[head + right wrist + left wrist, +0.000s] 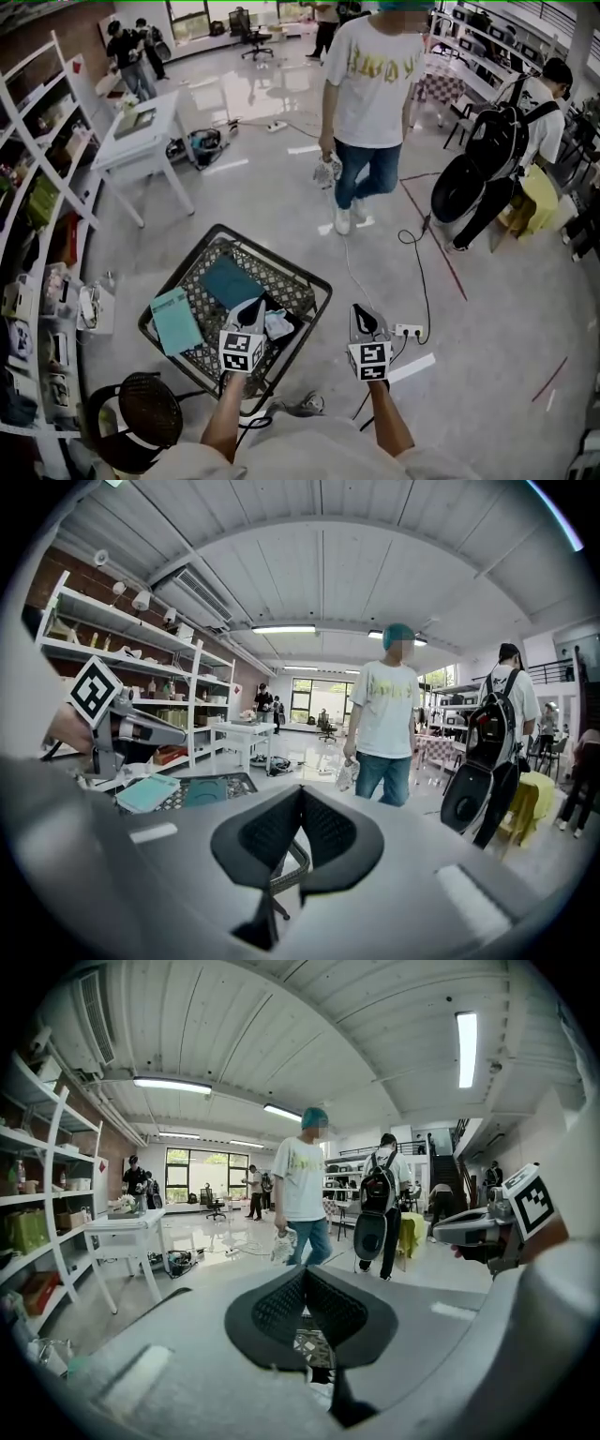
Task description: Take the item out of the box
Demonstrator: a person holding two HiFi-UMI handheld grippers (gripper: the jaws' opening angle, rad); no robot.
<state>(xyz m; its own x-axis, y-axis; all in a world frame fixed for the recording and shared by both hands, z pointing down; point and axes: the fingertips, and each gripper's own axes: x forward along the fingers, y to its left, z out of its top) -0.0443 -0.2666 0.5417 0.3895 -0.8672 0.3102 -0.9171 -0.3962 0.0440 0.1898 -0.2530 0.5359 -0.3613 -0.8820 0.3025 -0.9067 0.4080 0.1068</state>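
Observation:
A black wire-mesh basket (309, 286) stands on the floor in front of me. In it lie a dark teal flat item (230, 281) and a crumpled white thing (278, 324); a light teal booklet (175, 321) leans on its left rim. My left gripper (255, 306) hovers over the basket's near right part, shut with nothing between its pads (281, 1302). My right gripper (366, 315) is to the right of the basket, over bare floor, shut and empty too. The right gripper view shows the basket (230, 782) and the booklet (148, 792) at the left.
A person in a white T-shirt (370, 84) stands beyond the basket. A power strip (409, 330) with cables lies to the right of my right gripper. White shelves (37, 234) line the left, a white table (145, 131) stands far left, a black round seat (145, 408) near left.

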